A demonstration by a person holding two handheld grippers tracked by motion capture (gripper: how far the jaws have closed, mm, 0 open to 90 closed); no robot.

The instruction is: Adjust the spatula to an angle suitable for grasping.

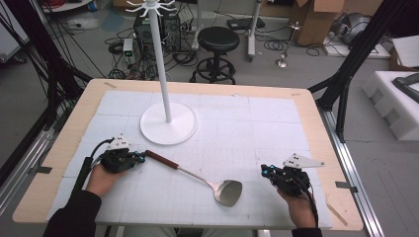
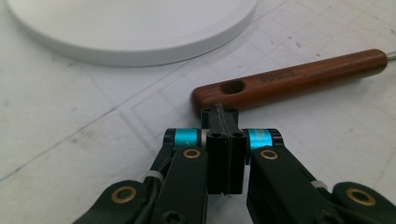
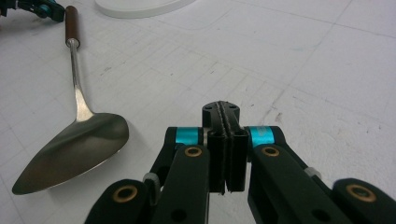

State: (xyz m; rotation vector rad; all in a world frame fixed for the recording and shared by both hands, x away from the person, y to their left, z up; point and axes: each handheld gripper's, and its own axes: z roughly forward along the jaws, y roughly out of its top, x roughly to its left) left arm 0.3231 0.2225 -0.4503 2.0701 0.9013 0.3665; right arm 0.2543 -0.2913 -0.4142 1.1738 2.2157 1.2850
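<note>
The right gripper (image 3: 225, 109) is held near the table's right, jaws pressed together on nothing. The left gripper (image 2: 225, 112), likewise closed, is just short of the spatula (image 1: 197, 175) handle's end. The stand (image 1: 168, 123) top is cut off.

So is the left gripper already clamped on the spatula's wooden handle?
No, the left gripper has its fingers pressed together with nothing between them, just short of the end of the wooden handle.

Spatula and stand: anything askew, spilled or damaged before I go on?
Nothing stands out. The spatula lies flat and whole on the mat, handle toward the shut left gripper. The white stand is upright. The right gripper is shut and empty.
</note>
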